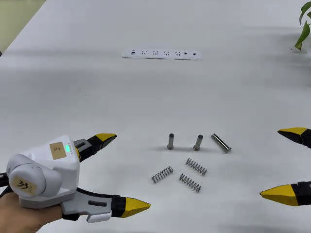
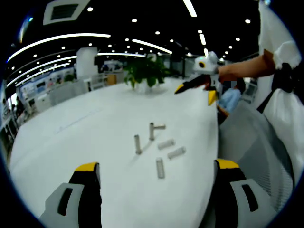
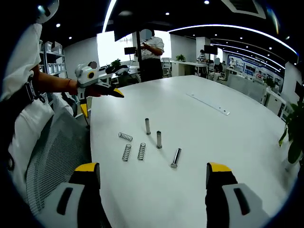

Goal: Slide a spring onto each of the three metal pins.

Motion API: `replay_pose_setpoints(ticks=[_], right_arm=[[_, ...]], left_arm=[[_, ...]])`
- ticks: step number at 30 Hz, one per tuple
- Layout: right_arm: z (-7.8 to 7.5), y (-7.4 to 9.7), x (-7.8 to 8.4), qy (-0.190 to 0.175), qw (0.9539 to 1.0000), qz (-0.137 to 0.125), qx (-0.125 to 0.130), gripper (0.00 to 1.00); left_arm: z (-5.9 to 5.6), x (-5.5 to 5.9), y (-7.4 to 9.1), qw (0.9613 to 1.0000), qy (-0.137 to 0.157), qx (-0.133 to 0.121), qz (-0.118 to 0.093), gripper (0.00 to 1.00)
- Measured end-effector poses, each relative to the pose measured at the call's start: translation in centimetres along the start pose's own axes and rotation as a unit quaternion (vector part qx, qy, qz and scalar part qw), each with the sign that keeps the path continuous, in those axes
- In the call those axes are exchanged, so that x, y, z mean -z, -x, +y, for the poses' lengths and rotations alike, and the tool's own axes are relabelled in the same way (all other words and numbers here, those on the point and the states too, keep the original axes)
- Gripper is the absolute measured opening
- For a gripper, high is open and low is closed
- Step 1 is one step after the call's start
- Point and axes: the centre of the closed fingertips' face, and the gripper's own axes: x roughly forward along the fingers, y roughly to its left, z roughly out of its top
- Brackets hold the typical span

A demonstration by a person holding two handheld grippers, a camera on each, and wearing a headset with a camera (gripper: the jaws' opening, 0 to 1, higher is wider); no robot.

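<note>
The three springs are lying loose on the white worktop, just in front of the three pins, on the side nearer to the person. Two pins are standing upright and the third pin is lying on its side at the right. No spring is sitting on a pin yet. The left tongs are hovering spread wide to the left of this group, and the right tongs are hovering spread wide to its right, both well apart from it and holding nothing. The springs are looking light and thin, so I judge that a hard squeeze is going to crush them or flick them away; a soft pinch across the coils near one end seems best. The pins are looking smooth and stiff, and the upright ones are probably tipping over easily.
</note>
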Motion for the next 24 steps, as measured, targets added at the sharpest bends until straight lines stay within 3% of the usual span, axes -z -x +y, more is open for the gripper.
replay_pose_setpoints(ticks=[12, 20, 24], right_arm=[[-2.6, -2.7, -1.9, -0.006, 0.9998, 0.016, -0.001, 0.82], [-4.5, -5.0, -2.1, -0.039, 0.9975, 0.057, 0.012, 0.75], [-5.5, -5.9, -1.9, -0.062, 0.9947, 0.08, 0.021, 0.63]], left_arm=[[0.3, -0.3, 0.0, 1.0, 0.002, -0.002, -0.006, 1.0], [0.7, -0.3, -0.3, 1.0, 0.001, 0.0, -0.006, 1.0], [0.8, -0.3, -0.5, 1.0, 0.002, 0.002, -0.006, 1.0]])
